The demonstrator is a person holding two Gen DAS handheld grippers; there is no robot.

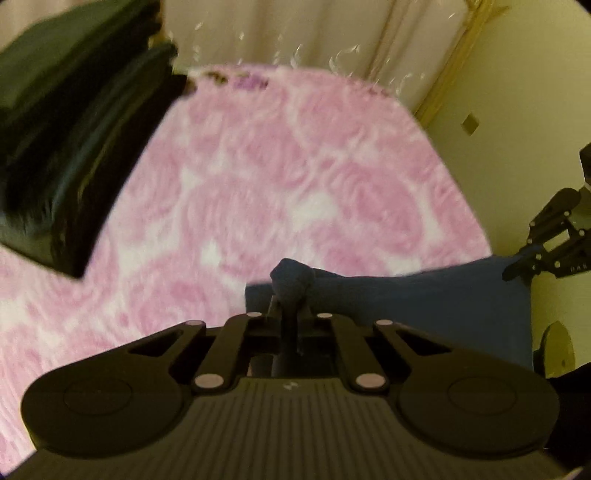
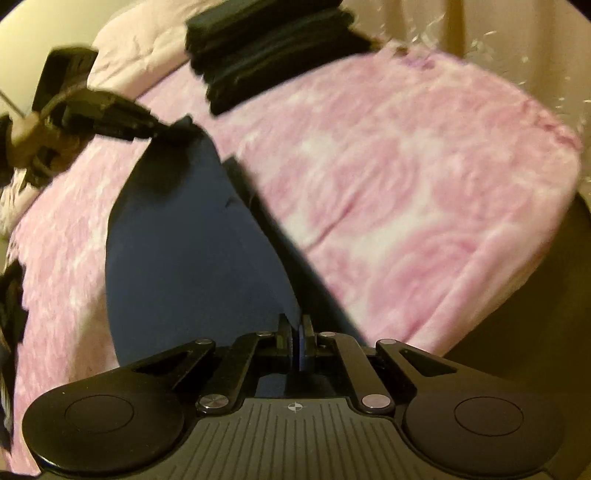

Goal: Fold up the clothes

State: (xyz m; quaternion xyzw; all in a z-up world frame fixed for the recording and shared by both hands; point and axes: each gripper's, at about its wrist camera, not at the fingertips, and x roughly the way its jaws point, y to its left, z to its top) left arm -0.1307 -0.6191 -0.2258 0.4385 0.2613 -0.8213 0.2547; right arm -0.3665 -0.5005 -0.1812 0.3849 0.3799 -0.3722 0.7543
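A dark blue garment (image 2: pixel 192 251) hangs stretched between my two grippers above a pink and white patterned bed cover (image 2: pixel 406 177). My left gripper (image 1: pixel 290 295) is shut on a bunched corner of the garment (image 1: pixel 424 306); it also shows in the right wrist view (image 2: pixel 166 131), at the garment's far corner. My right gripper (image 2: pixel 299 332) is shut on the garment's near edge; it also shows in the left wrist view (image 1: pixel 517 266), at the cloth's right end.
A stack of folded dark clothes (image 1: pixel 62 147) lies on the bed cover (image 1: pixel 295 177) at the far side, also in the right wrist view (image 2: pixel 266 48). A cream curtain (image 1: pixel 295 29) and a wall (image 1: pixel 517 92) stand beyond the bed.
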